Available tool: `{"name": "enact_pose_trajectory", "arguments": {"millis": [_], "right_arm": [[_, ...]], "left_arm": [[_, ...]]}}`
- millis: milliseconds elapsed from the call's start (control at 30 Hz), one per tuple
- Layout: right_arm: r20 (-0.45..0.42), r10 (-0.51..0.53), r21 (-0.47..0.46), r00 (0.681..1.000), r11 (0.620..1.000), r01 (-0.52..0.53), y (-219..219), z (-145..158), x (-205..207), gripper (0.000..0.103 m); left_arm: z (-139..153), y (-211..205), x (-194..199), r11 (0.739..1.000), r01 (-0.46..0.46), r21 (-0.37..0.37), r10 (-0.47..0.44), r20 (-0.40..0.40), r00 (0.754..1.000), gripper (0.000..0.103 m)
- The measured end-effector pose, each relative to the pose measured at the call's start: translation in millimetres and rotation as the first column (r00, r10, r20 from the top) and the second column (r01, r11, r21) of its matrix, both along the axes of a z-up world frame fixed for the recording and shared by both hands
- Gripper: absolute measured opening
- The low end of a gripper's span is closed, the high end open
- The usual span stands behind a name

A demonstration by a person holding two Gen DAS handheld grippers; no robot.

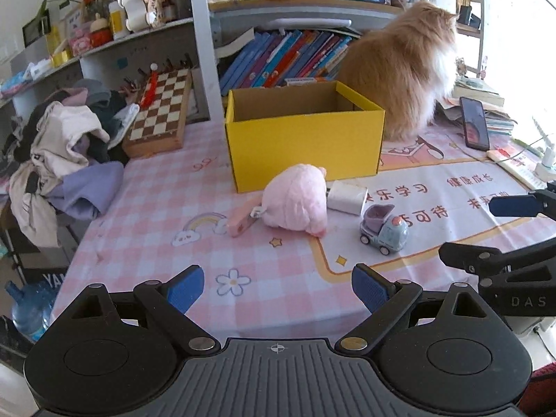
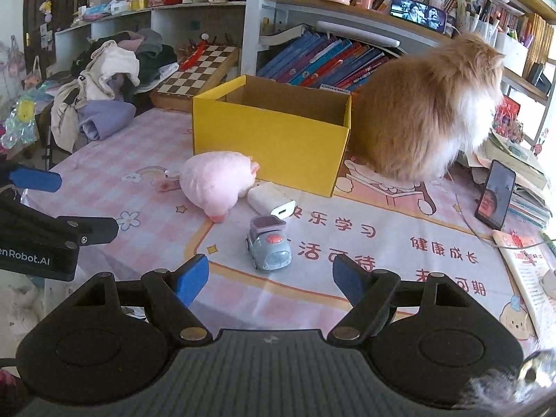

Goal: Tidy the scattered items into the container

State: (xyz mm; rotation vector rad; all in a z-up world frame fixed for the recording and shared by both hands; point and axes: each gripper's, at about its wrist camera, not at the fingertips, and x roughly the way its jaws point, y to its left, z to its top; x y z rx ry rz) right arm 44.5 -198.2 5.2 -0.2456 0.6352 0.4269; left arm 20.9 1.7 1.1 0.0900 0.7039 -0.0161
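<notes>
An open yellow cardboard box [image 1: 305,139] [image 2: 267,135] stands on the pink checked table cover. In front of it lie a pink plush toy [image 1: 295,201] [image 2: 215,180], a white charger block [image 1: 347,196] [image 2: 269,199], a small blue-grey toy car [image 1: 384,231] [image 2: 269,245] and a pink flat item [image 1: 241,222] partly under the plush. My left gripper [image 1: 278,286] is open and empty, well short of the plush. My right gripper [image 2: 271,278] is open and empty, just short of the toy car.
A fluffy orange cat [image 1: 403,69] [image 2: 427,111] sits right of the box. A phone [image 1: 474,123] [image 2: 495,194] stands propped at right beside stacked books. A chessboard [image 1: 161,107] and a clothes pile [image 1: 66,149] lie at left. Bookshelves stand behind.
</notes>
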Motion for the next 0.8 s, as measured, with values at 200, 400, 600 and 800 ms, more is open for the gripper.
{"name": "enact_pose_trajectory", "arguments": {"millis": [200,400,600,800], "right_arm": [[-0.016,0.004,-0.009,1.0,1.0,-0.004,1,-2,3,0.078],[-0.032,0.022,-0.029,0.999,0.999,-0.023,5,-6,5,0.081],[-0.024,0.022,-0.04,0.999,0.999,-0.023,6,-8,4,0.082],[-0.019,0.008,-0.044,1.0,0.999,-0.009,3,-9,6,0.082]], "left_arm": [[-2,1,3,1.0,0.001,-0.013,-0.001,-0.008,1.0,0.094],[-5,0,4,1.0,0.007,-0.009,-0.007,-0.008,1.0,0.094],[-7,-1,6,1.0,0.011,-0.004,-0.011,-0.003,1.0,0.094],[-9,-8,8,0.999,0.045,0.017,-0.045,-0.01,0.999,0.094]]}}
